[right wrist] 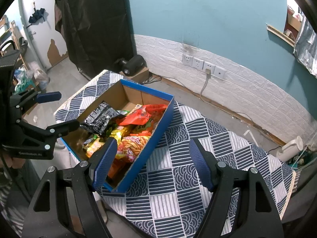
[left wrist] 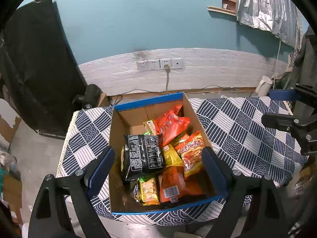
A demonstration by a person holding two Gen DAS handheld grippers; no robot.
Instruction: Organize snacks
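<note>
An open cardboard box with blue outer walls stands on a table under a navy-and-white patterned cloth. Several snack packets lie in it: a black packet, an orange packet, an orange stick-snack packet and a yellow packet. My left gripper hovers open over the box's near end, holding nothing. My right gripper hangs open beside the box's right wall, over the cloth.
A white kettle stands past the table's far right end. Wall sockets with one plugged cable sit behind the table. A black device rests on a carton by the dark fabric wardrobe. Bags clutter the floor at left.
</note>
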